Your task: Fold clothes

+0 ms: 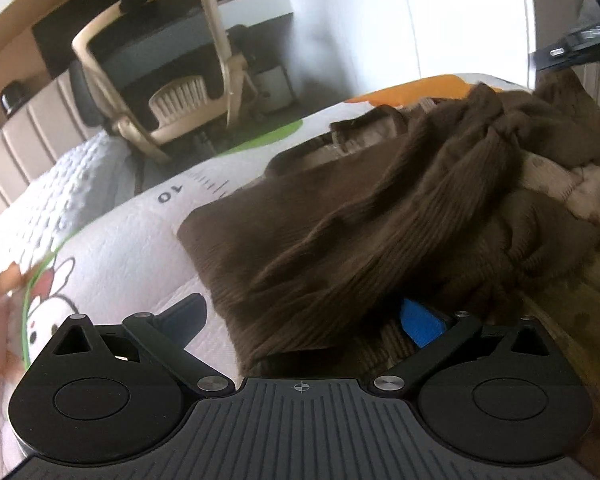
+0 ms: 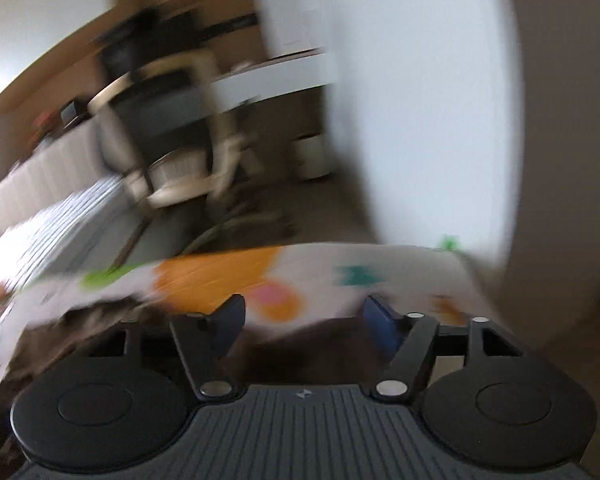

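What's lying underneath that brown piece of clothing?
The brown garment lies on a white cartoon-print mat. Beige fabric peeks out beneath its bunched end. Anything else underneath is covered.

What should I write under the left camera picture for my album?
Left gripper open around a rumpled brown garment on a cartoon-printed mat.

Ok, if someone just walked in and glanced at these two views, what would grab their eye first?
The brown ribbed garment, bunched up across the middle of the left wrist view, with the open left gripper right against it. Under it lies a white cartoon-printed play mat. Behind, a beige office chair stands on the floor; the right wrist view is too blurred for detail.
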### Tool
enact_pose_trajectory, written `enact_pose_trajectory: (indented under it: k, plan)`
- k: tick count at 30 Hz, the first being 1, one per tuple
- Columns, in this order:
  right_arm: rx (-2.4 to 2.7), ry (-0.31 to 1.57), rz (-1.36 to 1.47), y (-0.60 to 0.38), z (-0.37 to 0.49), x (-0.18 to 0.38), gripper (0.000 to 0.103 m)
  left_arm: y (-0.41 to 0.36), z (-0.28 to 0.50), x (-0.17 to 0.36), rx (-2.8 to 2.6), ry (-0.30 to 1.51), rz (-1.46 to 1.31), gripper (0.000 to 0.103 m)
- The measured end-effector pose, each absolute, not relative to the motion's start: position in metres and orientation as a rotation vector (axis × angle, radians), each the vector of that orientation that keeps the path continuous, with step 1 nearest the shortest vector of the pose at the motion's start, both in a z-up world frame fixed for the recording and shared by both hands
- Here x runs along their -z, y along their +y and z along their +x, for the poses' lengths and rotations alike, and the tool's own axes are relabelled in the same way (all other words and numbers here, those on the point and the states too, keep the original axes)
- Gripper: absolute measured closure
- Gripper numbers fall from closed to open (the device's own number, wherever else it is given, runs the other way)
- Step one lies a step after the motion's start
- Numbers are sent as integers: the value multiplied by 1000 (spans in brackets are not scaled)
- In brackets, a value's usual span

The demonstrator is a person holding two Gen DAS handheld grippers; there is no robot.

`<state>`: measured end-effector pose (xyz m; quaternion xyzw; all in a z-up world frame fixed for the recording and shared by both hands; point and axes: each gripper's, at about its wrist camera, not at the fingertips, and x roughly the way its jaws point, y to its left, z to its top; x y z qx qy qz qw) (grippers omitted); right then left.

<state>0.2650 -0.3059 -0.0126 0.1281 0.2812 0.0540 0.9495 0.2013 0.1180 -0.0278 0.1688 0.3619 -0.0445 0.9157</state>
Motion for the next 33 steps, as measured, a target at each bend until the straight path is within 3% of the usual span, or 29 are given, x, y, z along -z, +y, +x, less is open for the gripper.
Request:
enact_pose_trajectory:
  k: [8,9,12,13,19,22,28,33]
  plan:
    - [-13,679,395,-332,286,75,35,110,195,6,171,682,222,0]
    - [-21,662,391,-328,289,78,39,109,194,4,181,674,206,0]
    - [-85,601,380,-325,291,69,84,106,191,-4,210,650,159,0]
    - [-105,576,383,-326,288,62,87,105,190,-7,220,642,144,0]
    - [-66,379,431,-361,255,11,89,78,202,-19,280,585,111,0]
    - [-13,386,443,-380,249,6,89,65,209,-15,312,607,96,0]
    - [-119,403,403,-349,244,-16,89,75,199,-1,320,658,144,0]
    - [-406,332,258,-250,246,-85,89,110,191,-2,264,686,67,0]
